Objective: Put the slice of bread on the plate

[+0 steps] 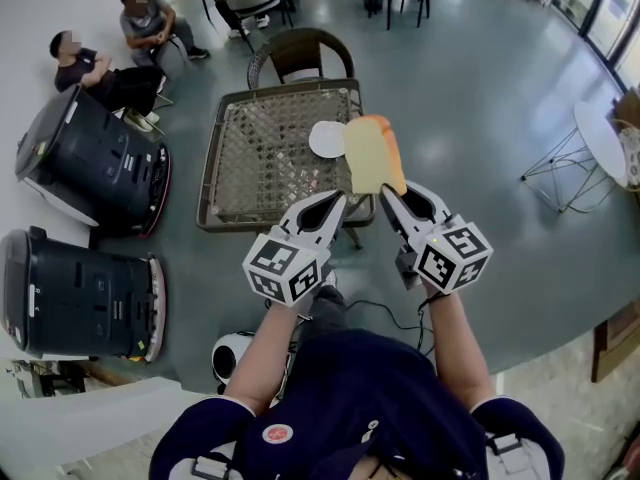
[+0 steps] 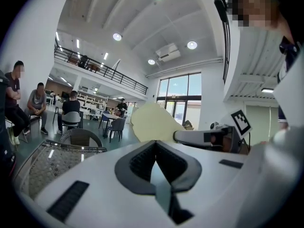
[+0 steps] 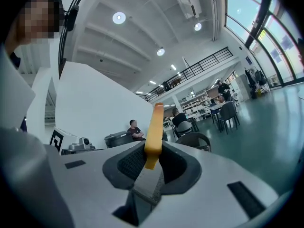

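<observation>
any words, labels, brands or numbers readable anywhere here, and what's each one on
No words, brands or numbers can be read in any view.
Cube markers: black-and-white square patterns only, no letters or digits.
Round chest patch: too small and blurred to read.
Black machines: no legible label.
</observation>
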{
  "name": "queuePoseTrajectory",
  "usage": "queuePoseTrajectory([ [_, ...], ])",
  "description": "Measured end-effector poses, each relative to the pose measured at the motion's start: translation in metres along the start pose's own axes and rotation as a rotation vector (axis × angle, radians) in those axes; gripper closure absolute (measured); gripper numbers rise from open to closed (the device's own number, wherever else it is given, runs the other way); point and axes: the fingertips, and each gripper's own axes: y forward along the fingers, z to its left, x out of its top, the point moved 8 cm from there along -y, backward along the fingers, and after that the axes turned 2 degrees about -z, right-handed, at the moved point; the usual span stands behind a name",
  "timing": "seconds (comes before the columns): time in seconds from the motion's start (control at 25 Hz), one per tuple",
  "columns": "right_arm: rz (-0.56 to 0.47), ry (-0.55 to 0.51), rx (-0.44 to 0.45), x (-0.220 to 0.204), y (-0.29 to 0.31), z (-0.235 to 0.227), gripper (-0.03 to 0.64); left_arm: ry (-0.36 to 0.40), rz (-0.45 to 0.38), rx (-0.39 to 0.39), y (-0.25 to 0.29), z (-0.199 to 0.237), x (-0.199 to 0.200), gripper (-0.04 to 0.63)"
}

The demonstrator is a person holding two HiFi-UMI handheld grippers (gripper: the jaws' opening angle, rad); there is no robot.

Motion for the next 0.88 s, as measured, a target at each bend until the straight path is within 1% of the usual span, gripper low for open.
queuePoseTrajectory([
  [0.44, 0.069, 0.075, -0.061, -0.025, 0.096, -0.048, 0.532, -0.052, 0.068, -0.014, 0.05, 0.109, -0.017, 0.589],
  [0.6, 0.09, 0.103, -0.085, -0.028, 0.132, -0.062, 0.532, -0.074, 0.099, -0.032, 0.068, 0.148, -0.02, 0.589],
  [0.88, 0.107, 0.123, -0.14, -0.03, 0.186, -0.077, 0.532, -0.103, 0.129, -0.079, 0.092, 0.207, -0.022, 0.589],
])
